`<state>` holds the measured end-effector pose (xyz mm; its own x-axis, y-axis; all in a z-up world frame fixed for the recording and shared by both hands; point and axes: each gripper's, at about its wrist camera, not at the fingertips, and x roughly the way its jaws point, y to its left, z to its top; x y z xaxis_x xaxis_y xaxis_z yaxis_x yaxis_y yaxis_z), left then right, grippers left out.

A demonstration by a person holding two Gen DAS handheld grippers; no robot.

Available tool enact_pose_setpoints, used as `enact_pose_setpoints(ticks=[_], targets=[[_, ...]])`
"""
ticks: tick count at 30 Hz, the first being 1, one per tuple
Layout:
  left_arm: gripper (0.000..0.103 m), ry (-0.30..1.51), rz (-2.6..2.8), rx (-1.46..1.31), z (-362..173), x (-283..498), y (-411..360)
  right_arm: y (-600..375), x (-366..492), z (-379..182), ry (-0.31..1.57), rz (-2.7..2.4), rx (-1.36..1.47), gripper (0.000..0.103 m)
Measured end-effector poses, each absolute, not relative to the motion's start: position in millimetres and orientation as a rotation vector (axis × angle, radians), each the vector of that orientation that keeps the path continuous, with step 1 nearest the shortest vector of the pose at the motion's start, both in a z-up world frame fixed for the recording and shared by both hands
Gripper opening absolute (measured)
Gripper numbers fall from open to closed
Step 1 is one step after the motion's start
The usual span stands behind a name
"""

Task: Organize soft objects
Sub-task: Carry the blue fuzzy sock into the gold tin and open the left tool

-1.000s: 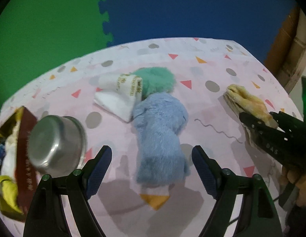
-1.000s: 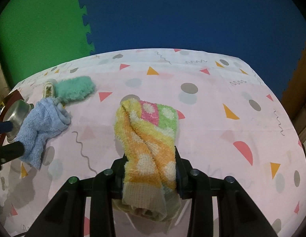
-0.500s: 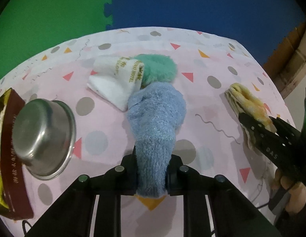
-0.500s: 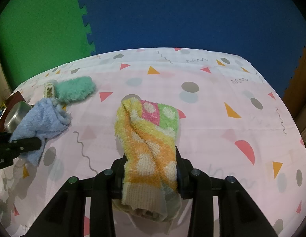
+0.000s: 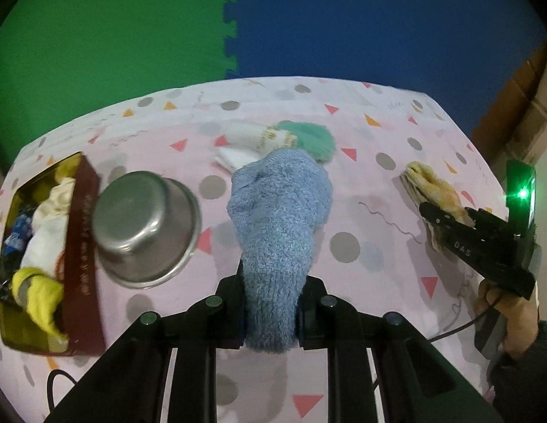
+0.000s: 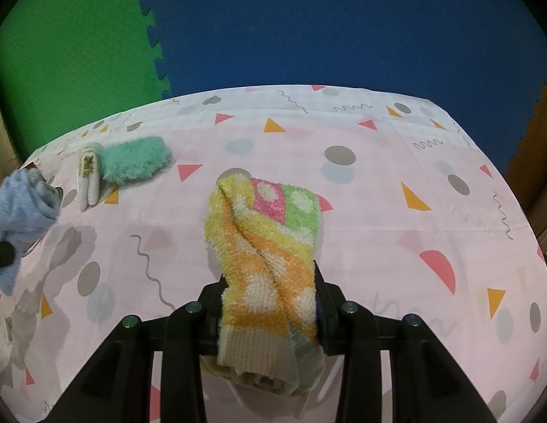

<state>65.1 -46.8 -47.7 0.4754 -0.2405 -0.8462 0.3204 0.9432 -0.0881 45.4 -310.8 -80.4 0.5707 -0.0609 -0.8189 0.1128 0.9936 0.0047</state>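
My left gripper (image 5: pixel 271 312) is shut on a fluffy blue cloth (image 5: pixel 278 218) and holds it lifted above the pink patterned table (image 5: pixel 361 218). The blue cloth also shows at the left edge of the right wrist view (image 6: pixel 16 215). My right gripper (image 6: pixel 268 312) is shut on a yellow, orange, pink and green dotted towel (image 6: pixel 264 232); that towel (image 5: pixel 432 187) and the gripper (image 5: pixel 428 208) show at the right of the left wrist view. A green fuzzy cloth (image 5: pixel 310 137) and a white folded towel (image 5: pixel 248 142) lie on the table beyond the blue cloth.
A steel bowl (image 5: pixel 146 229) lies tilted at the left, against a dark red box (image 5: pixel 84 246) filled with white and yellow cloths. Green and blue foam mats stand behind the table. A cable (image 5: pixel 453 331) trails from the hand holding the right gripper.
My left gripper closed on the blue cloth and lifted it off the table, drawing it back toward the bowl and box. My right gripper stays shut on the dotted towel, almost still.
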Motion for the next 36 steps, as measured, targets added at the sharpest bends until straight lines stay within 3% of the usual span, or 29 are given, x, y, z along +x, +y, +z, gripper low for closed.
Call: enact_pose_setpoints(ticks=[25, 36], targets=[[0.018, 0.933, -0.116, 0.016, 17, 64, 65, -311, 45, -81, 0.957, -0.1, 0.067, 0.039], [0.018, 0.95, 0.031, 0.016, 20, 93, 138, -311, 46, -81, 0.957, -0.103, 0.064, 0.039]])
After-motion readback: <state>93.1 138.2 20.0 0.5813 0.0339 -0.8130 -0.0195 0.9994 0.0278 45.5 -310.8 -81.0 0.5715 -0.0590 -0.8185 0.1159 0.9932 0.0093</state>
